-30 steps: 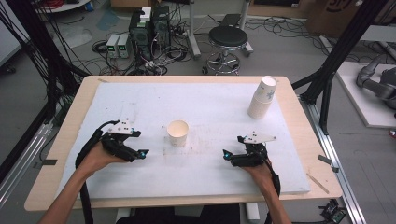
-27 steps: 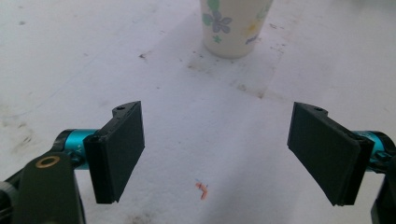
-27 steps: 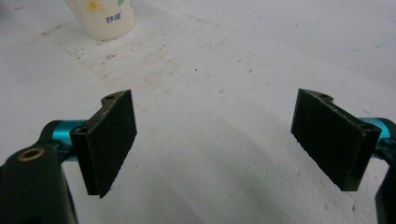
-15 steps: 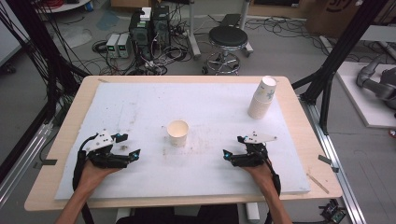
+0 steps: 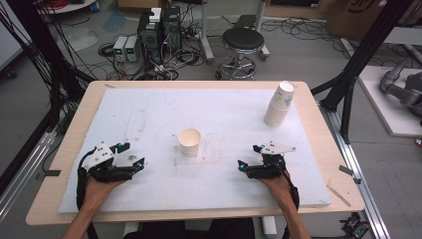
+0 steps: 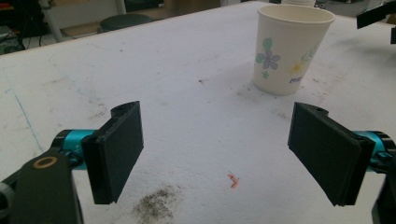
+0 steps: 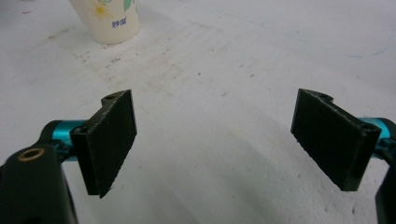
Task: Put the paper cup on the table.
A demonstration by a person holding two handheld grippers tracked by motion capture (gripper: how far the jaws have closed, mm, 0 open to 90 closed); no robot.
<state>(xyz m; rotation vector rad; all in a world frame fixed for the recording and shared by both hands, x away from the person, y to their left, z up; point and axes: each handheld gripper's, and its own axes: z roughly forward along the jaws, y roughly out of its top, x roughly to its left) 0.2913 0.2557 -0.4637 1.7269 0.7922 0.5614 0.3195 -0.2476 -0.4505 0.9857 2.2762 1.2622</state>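
Observation:
A single paper cup (image 5: 189, 141) with a flower print stands upright in the middle of the white board (image 5: 149, 109); it is also the cup (image 6: 290, 46) ahead of my left jaws and the cup (image 7: 109, 18) at the top left of the right gripper view. My left gripper (image 5: 137, 155) rests low at the front left, open, nothing between its jaws; the left gripper (image 6: 219, 154) shows bare board in the gap. My right gripper (image 5: 249, 157) sits at the front right, open and empty, as the right gripper (image 7: 217, 140) shows.
A stack of paper cups (image 5: 279, 103) stands at the back right of the board. The wooden table edge (image 5: 59, 149) frames the board. Behind the table are a stool (image 5: 243, 40), electronics boxes and cables on the floor.
My left gripper has moved left and toward the front edge of the table, lower than before. The right gripper and both cups have stayed put.

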